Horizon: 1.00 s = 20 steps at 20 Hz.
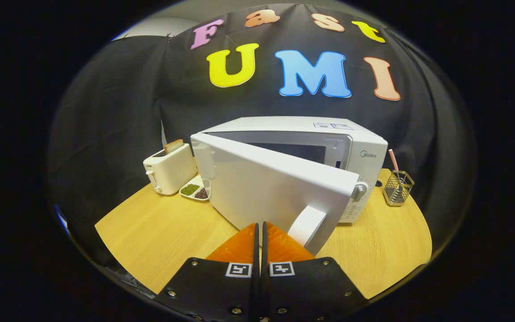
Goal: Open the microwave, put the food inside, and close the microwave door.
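Fingers [261, 239] of your gripper [261, 226] are pressed together, holding nothing, just before the half-open microwave door [275, 188]. Food sits in the dish [196, 189] beside the toaster [170, 167]. Your swing toward it could clip the door handle [307, 225] and slam it.

Camera rides the tongs [260, 226], facing the microwave [293, 170] closely, probably slightly downward.

tongs [260, 235] closed empty, tips at half-open microwave door [266, 188], white microwave [329, 143], toaster [170, 169] beyond
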Tool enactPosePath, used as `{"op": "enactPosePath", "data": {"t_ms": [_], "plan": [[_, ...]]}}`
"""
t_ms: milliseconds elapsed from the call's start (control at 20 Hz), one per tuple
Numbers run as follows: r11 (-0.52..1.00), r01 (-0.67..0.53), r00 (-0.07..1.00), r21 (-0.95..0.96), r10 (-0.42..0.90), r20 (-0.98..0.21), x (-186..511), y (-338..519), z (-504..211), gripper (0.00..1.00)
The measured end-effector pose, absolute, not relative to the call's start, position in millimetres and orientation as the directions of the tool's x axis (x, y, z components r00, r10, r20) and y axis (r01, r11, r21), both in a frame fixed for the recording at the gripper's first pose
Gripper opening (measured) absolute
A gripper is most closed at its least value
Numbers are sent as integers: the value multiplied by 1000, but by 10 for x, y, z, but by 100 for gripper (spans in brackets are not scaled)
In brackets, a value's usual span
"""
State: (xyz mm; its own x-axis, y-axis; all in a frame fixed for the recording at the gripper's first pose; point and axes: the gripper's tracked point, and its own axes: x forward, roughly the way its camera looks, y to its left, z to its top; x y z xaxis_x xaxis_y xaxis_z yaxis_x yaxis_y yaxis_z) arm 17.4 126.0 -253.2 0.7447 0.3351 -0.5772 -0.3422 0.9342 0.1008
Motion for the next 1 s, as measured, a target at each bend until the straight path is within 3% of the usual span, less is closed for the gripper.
{"op": "enactPosePath", "data": {"t_ms": [1000], "plan": [[989,-128,808,69,144,-571,1196,886,-2669,1]]}}
